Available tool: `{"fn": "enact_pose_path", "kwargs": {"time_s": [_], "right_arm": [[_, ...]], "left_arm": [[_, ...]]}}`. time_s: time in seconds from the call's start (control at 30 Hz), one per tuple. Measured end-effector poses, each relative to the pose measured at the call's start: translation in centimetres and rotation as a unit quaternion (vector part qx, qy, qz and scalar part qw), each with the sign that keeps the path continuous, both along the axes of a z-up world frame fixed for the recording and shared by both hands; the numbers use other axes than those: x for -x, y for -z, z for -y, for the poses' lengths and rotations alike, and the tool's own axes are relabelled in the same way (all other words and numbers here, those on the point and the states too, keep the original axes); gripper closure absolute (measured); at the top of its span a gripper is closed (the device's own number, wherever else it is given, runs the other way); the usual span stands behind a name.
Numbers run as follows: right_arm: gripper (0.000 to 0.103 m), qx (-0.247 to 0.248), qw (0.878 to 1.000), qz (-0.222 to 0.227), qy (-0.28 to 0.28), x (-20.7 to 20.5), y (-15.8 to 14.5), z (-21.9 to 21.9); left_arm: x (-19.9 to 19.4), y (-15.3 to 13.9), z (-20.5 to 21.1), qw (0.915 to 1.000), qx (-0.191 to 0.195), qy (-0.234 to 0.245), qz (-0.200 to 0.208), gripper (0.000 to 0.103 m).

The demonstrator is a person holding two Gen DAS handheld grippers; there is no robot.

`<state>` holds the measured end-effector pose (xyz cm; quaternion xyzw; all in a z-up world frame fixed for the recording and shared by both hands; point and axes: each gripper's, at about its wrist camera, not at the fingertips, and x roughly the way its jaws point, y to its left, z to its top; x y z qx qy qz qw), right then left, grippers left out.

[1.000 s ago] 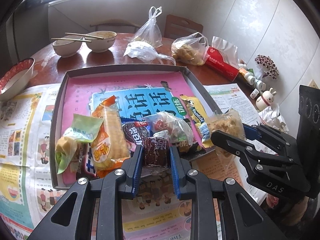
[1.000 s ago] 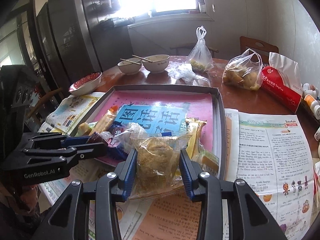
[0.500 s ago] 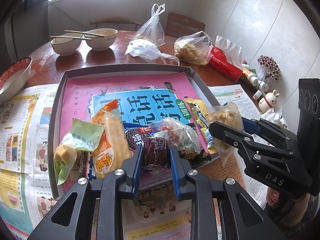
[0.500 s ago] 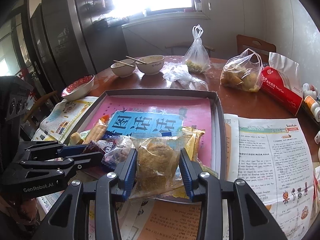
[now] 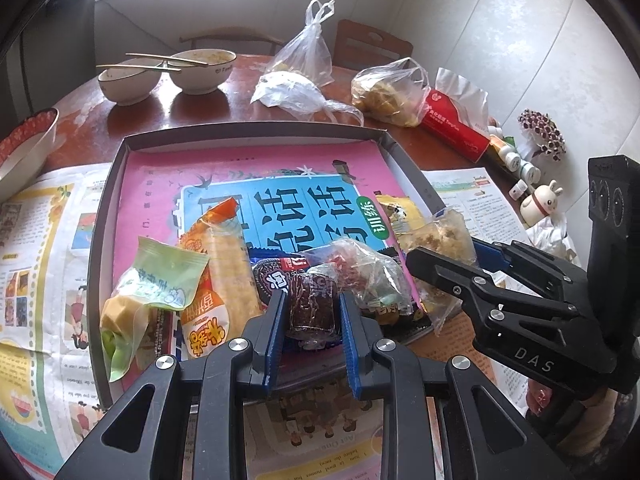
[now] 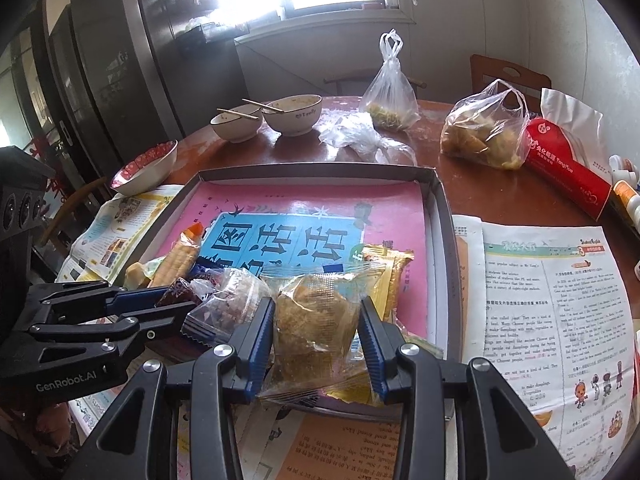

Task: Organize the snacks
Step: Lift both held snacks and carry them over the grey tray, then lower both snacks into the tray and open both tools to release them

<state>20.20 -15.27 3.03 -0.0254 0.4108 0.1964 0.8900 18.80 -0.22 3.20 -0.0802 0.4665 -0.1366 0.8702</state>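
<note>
To the left of the left gripper, at the near left of the grey tray, lie a green packet and, nearer the claw, an orange wafer packet. The left gripper itself pinches a small dark brown wrapped cake between its blue pads, just over the tray's near edge. On its right a clear bag of reddish sweets lies against it, and further right the right gripper is clamped on a clear pack of golden fried snack, held over the tray's near right corner above a yellow packet.
</note>
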Motion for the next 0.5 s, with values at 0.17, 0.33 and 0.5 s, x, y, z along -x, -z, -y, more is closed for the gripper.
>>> {"fn": "enact_pose_path", "kwargs": {"time_s": [0.17, 0.33, 0.5], "right_arm": [[0.062, 0.002, 1.000, -0.003, -0.001, -0.2, 0.3, -0.4], [0.062, 0.003, 1.000, -0.005, -0.005, -0.4, 0.4, -0.8], [0.062, 0.005, 1.000, -0.004, -0.008, -0.4, 0.5, -1.1]], "left_arm": [[-0.3, 0.2, -0.1, 1.0000, 0.000, 0.001, -0.002, 0.076], [-0.4, 0.3, -0.1, 1.0000, 0.000, 0.000, -0.003, 0.076], [-0.5, 0.4, -0.2, 1.0000, 0.003, -0.001, -0.003, 0.076]]}}
